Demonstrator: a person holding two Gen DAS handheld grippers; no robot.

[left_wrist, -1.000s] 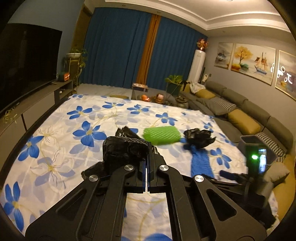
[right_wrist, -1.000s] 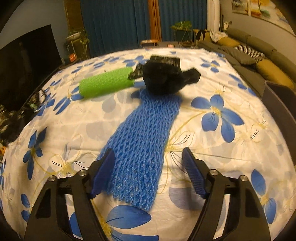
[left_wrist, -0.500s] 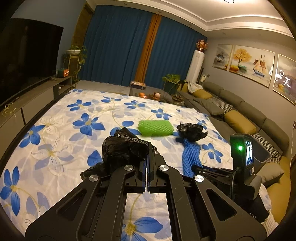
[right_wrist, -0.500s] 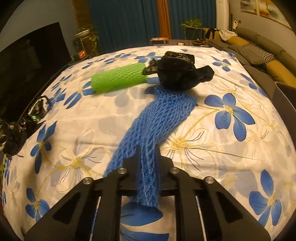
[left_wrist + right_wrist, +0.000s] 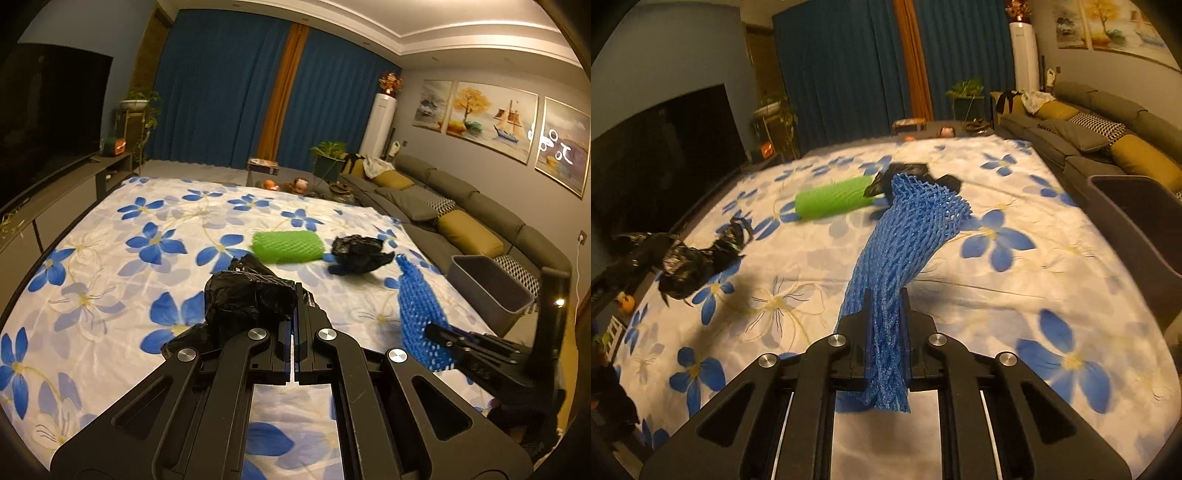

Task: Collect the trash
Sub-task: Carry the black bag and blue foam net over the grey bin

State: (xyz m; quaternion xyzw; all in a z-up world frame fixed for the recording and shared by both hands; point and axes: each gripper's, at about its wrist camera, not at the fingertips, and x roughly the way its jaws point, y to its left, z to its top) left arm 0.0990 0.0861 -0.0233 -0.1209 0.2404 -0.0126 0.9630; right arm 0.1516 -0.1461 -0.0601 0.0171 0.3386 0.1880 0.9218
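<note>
The right gripper point(image 5: 884, 314) had its jaws pinched tight on the blue net point(image 5: 905, 251), lifted clear of the cloth point(image 5: 1015, 302); the left gripper point(image 5: 295, 295) was clamped on a black bag point(image 5: 247, 299). Best to swing the net level over to the grey bin point(image 5: 1137, 229) before letting go; beyond lay the green net point(image 5: 833, 197) and another black bag point(image 5: 358, 253).

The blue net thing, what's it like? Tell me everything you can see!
The blue net is a soft foam mesh sleeve, bright blue with diamond-shaped holes. The right gripper is shut on it near one end, which hangs out behind the fingers. The rest sticks up and forward, lifted off the flowered cloth, squashed narrow at the grip and wider at its open far end.
</note>
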